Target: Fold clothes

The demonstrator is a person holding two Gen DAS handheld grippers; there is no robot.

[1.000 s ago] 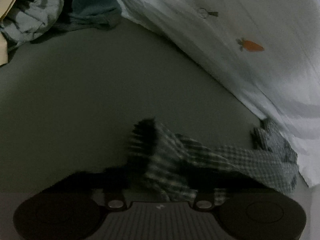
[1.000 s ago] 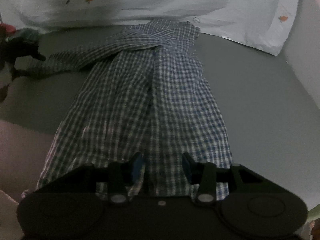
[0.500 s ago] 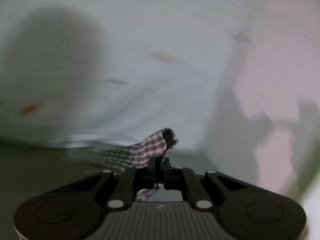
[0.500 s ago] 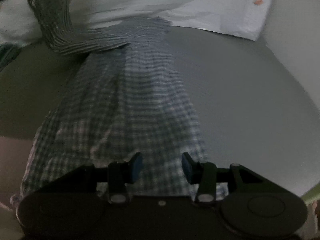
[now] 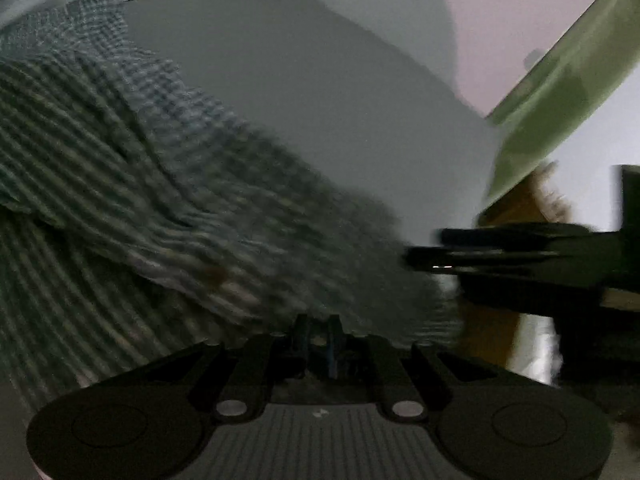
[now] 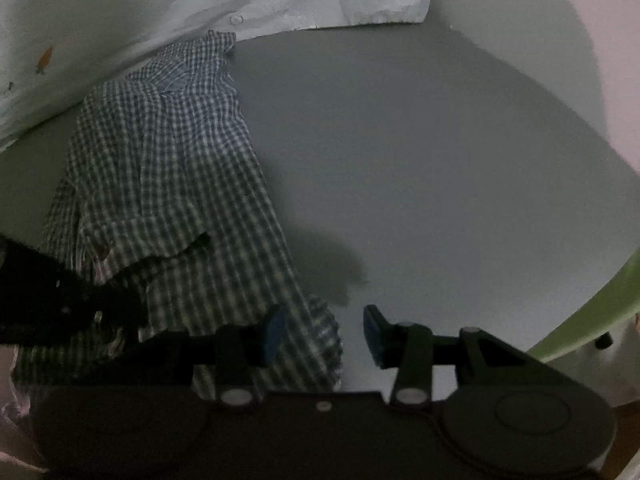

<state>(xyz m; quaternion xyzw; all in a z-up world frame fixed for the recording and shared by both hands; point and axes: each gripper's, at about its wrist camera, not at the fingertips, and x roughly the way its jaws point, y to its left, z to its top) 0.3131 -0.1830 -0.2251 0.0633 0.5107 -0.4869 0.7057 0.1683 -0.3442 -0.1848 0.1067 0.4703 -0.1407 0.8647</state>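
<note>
Lying lengthwise on the grey worktop [image 6: 440, 168] is a blue-and-white checked shirt [image 6: 168, 176], its far end touching a white sheet with small carrot prints [image 6: 120, 20] that runs along the worktop's far edge. The shirt occupies the left part of the surface; the right part is bare. The left hand-held gripper [image 5: 316, 340] has its jaws drawn together, pinching a fold of the checked shirt near the worktop's near edge; the left wrist view is motion-blurred. The right hand-held gripper [image 6: 324, 330] has its blue-padded fingers [image 6: 374, 328] standing apart, holding nothing, poised over the shirt's near right corner at the worktop's near edge. A pale green rim [image 6: 592, 320] borders the worktop at the right.
</note>
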